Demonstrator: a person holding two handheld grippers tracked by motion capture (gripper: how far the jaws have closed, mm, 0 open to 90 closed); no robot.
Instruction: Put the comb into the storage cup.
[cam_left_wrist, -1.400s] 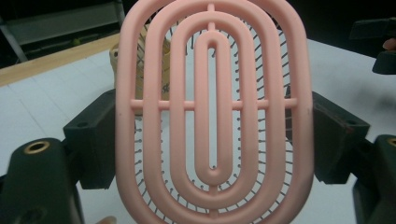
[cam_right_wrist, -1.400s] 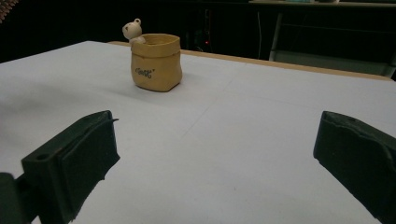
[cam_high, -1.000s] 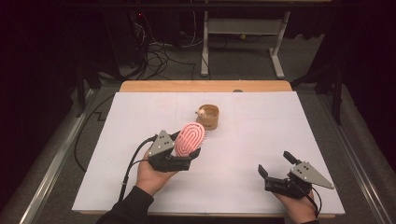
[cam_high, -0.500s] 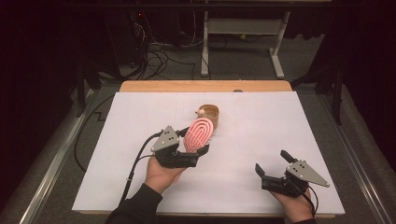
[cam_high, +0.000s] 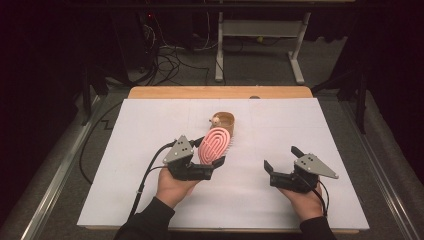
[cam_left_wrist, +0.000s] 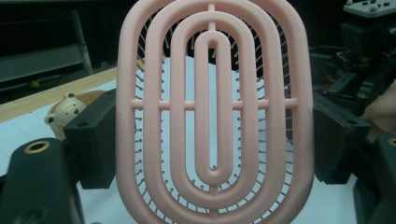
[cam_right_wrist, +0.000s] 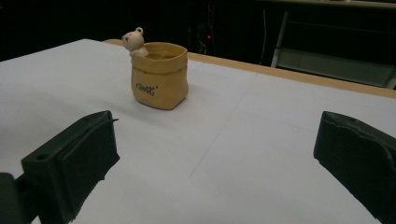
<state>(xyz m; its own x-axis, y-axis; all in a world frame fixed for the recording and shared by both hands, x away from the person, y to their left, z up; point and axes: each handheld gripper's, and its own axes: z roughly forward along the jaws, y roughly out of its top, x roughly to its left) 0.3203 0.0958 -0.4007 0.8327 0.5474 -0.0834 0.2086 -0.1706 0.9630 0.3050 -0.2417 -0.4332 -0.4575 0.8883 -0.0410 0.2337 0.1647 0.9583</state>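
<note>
My left gripper (cam_high: 210, 153) is shut on a pink oval hairbrush (cam_high: 216, 145), held upright just in front of the pot. In the left gripper view the brush's ribbed back (cam_left_wrist: 212, 112) stands between the two black jaws of that gripper (cam_left_wrist: 212, 140), with thin bristles behind it. A tan sack-shaped pot (cam_high: 223, 120) with a small bear figure on its rim stands on the white table cover behind the brush. My right gripper (cam_high: 281, 157) hovers open at the right front. In its own view the jaws of that gripper (cam_right_wrist: 215, 158) stand wide apart, and the pot (cam_right_wrist: 159, 74) is ahead to the left.
The white sheet (cam_high: 320, 125) covers the table; a wooden edge (cam_high: 220, 92) runs along the back. Beyond it are a dark floor with cables and a white frame stand (cam_high: 260, 30). The right gripper's body (cam_left_wrist: 364, 56) appears at the upper right of the left gripper view.
The left gripper has carried the brush farther from the person and rightward, close to the pot. The right gripper has moved away from the person and slightly left, still open.
</note>
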